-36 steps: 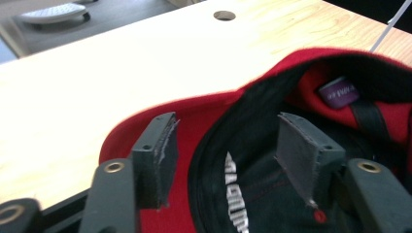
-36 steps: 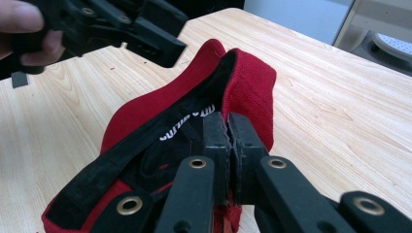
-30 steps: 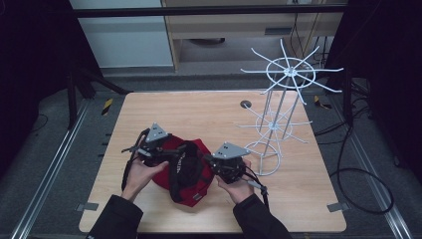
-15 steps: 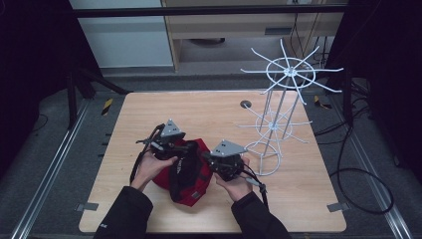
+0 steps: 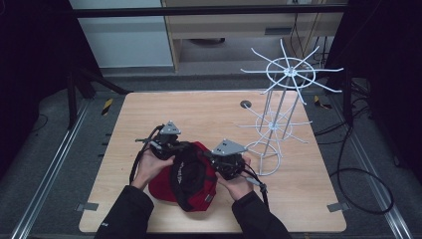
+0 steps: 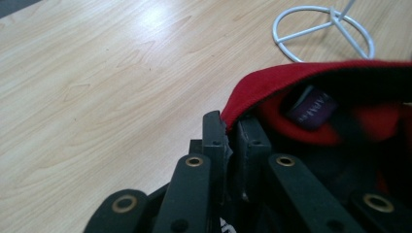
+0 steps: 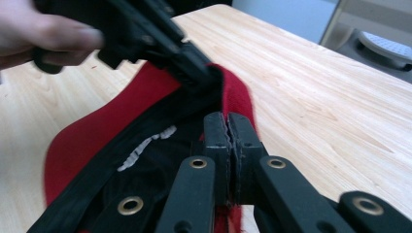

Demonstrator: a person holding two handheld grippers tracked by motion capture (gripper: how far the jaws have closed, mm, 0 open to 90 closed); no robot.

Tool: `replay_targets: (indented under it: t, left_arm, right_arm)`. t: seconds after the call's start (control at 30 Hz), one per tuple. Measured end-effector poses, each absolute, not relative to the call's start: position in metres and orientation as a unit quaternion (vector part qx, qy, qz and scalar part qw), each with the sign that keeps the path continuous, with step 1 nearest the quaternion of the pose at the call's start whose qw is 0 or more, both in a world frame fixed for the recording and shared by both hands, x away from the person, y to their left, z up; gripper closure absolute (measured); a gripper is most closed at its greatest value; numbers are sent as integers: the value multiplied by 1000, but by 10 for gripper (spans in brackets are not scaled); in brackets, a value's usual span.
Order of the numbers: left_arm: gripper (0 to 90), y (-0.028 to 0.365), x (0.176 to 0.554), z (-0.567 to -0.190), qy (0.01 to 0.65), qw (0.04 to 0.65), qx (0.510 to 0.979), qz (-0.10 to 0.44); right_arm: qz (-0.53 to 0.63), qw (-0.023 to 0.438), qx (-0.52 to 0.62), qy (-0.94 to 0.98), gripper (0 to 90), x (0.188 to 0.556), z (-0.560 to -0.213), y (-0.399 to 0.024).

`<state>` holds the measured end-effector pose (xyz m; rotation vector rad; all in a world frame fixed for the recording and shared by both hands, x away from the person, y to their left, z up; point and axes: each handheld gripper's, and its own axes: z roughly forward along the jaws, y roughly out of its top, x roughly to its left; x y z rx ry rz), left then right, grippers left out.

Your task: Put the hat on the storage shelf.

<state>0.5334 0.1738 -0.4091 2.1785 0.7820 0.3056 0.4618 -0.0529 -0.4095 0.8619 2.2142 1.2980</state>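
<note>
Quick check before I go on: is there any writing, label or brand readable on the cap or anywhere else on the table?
Purple tag inside the red cap: it carries lettering, too blurred to read.
White print on the cap's black inner band: smeared, unreadable.
Nothing else with text can be made out.

Light wood table (image 5: 149,114), rounded corners, grain running sideways. White wire rack stand (image 5: 283,107) at right-rear part of tabletop: ring base (image 5: 259,164) flat on wood, thin upright poles, two tiers of spokes fanning out, upper tier wider. Small dark round grommet (image 5: 245,104) in tabletop just left of stand. Black-and-yellow striped tape mark (image 5: 107,106) on floor off table's left rear corner. Black cables (image 5: 358,174) looping on grey floor at right. Metal rails (image 5: 50,169) along left floor.
</note>
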Motion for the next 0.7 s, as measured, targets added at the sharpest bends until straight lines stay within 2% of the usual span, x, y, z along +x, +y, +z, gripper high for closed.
replay_targets:
  t: [0.4, 0.53, 0.6, 0.67, 0.7]
  left_arm:
    - [860, 186, 514, -389, 319, 404, 848, 129]
    - [862, 192, 509, -382, 327, 410, 840, 137]
    - [863, 194, 507, -379, 328, 415, 837, 140]
    - [863, 195, 506, -375, 329, 420, 834, 144]
    - [863, 196, 504, -371, 329, 425, 830, 150]
  right_arm:
    - [483, 208, 333, 782, 855, 466, -402, -57]
    - [488, 201, 334, 781, 728, 466, -398, -57]
    - [489, 201, 334, 780, 624, 464, -397, -59]
    - [491, 199, 334, 780, 575, 461, -397, -61]
    - [493, 198, 334, 779, 510, 458, -398, -64]
